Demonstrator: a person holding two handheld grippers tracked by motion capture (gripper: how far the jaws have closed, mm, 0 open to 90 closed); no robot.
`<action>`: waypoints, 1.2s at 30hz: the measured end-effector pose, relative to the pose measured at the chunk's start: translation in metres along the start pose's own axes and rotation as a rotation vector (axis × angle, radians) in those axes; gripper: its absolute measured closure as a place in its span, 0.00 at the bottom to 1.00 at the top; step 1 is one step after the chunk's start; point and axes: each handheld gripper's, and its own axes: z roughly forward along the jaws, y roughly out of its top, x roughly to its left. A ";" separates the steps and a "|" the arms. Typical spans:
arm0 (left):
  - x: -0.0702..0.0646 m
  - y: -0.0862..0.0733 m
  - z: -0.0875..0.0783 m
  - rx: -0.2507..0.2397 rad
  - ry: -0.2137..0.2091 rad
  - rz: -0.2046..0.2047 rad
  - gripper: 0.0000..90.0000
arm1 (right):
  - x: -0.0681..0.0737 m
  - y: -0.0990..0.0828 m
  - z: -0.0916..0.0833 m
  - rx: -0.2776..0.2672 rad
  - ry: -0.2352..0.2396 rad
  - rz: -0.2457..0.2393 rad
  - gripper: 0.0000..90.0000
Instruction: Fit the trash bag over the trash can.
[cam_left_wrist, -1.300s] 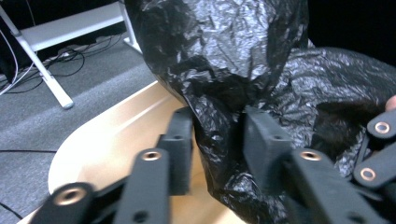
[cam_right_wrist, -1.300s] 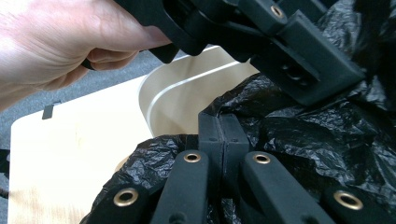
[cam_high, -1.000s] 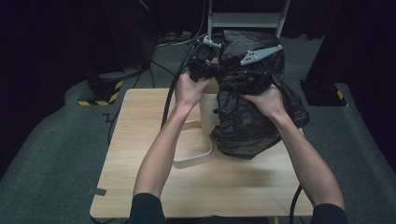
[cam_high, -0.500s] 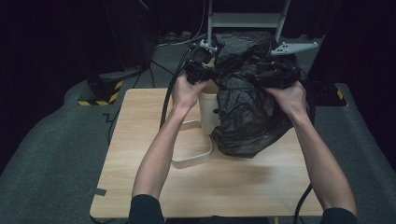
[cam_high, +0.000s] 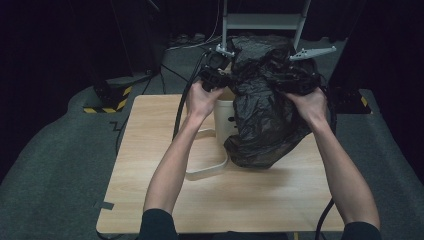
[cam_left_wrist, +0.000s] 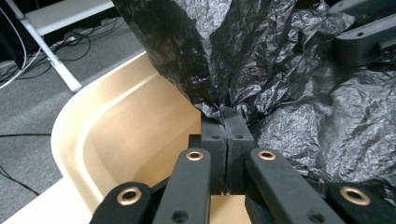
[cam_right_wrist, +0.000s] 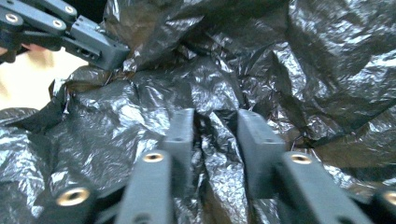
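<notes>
Wooden table (cam_high: 150, 200); black bag (cam_high: 267, 120) hides bin (cam_high: 223, 117); left gripper (cam_left_wrist: 227, 114) fingers clenched on bag, right gripper (cam_right_wrist: 215, 123) closing around fold.

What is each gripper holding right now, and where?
Left gripper pinches the crinkled black plastic bag at its edge; right gripper has a bag fold between its jaws, grip unclear.

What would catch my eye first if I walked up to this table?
A big crumpled black plastic bag, held up over the far side of the light wooden table and draped over a pale, open-topped wooden bin. The left hand-held gripper is pinched shut on a fold of it; the right hand-held gripper has film between its parted jaws.
</notes>
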 end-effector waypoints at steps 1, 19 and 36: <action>0.000 0.000 0.000 0.000 0.001 0.001 0.98 | 0.000 0.000 0.000 0.001 0.006 0.000 0.83; 0.006 -0.003 -0.038 -0.129 0.036 -0.036 0.50 | 0.028 0.021 -0.002 -0.013 0.067 -0.112 1.00; 0.004 -0.002 -0.010 -0.051 0.036 -0.046 0.53 | 0.041 0.018 0.023 0.123 0.187 -0.158 0.91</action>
